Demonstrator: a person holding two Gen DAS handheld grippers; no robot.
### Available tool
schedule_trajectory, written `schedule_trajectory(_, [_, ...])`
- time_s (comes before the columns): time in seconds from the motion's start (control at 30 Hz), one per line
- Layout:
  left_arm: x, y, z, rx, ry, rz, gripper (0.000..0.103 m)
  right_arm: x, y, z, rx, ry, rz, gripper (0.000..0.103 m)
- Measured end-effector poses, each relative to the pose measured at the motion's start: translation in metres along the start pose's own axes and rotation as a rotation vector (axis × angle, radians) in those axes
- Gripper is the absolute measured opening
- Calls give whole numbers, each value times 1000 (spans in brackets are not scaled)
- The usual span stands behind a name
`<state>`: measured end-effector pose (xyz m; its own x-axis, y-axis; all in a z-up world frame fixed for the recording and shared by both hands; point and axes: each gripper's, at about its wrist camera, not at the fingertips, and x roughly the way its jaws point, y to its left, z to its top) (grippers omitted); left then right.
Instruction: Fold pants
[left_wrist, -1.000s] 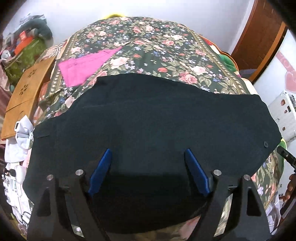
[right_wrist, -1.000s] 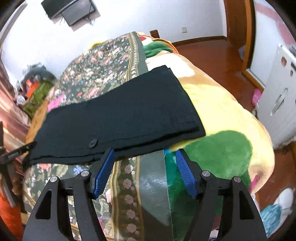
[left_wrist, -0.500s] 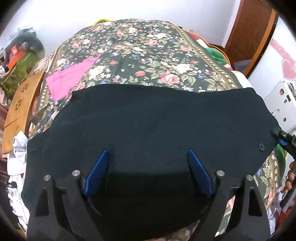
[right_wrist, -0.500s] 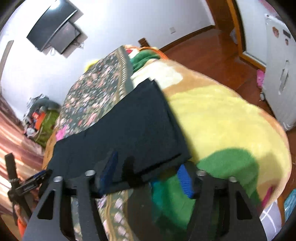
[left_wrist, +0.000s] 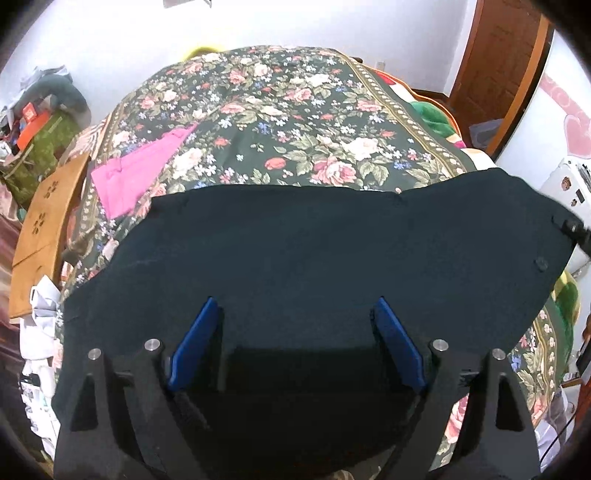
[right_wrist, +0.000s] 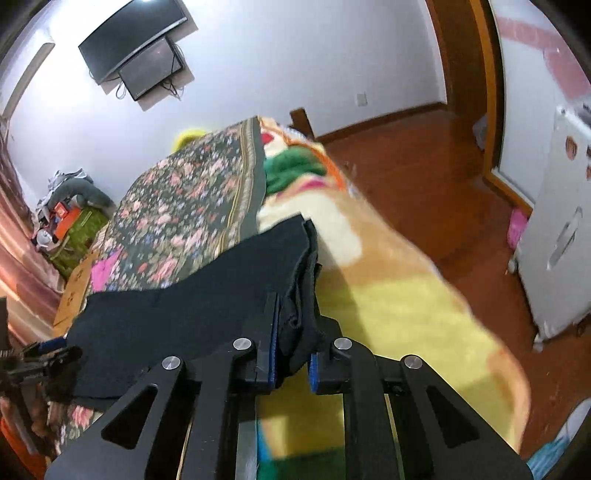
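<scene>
Our dark navy cloth pants (left_wrist: 332, 251) lie across the floral bedspread (left_wrist: 280, 122), already folded lengthwise. Our right gripper (right_wrist: 291, 332) has just clenched on the leg end — cross fold remains — while our left gripper (left_wrist: 295, 343) gapes, empty.

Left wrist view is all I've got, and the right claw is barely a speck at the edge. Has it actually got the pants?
Observer: Yes. The right claw has just closed, and its pads pinch a bunched end of the pants.
Operator: Is that end off the bed?
Observer: It is lifted and gathered above the yellow blanket; the rest lies flat.
Operator: Anything under the claw I can't see?
Observer: Only blanket, with wooden floor beyond the bed's edge.
</scene>
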<state>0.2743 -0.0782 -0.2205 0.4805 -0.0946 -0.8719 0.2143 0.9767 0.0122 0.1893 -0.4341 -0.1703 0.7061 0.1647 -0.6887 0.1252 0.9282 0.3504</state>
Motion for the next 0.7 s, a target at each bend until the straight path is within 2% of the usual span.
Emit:
schedule_trajectory(0.1, [-6, 5, 1, -11, -21, 1, 87, -4, 5, 16, -9, -27, 15, 10])
schedule_trajectory(0.3, [-25, 18, 3, -35, -76, 4, 87, -12, 45, 42, -87, -82, 64, 10])
schedule_trajectory(0.53, [-44, 42, -2, -80, -128, 9, 88, -17, 112, 59, -188, -117, 175, 10])
schedule_trajectory(0.7, [-47, 60, -12, -121, -128, 2, 88, -4, 168, 60, -247, -99, 278, 10])
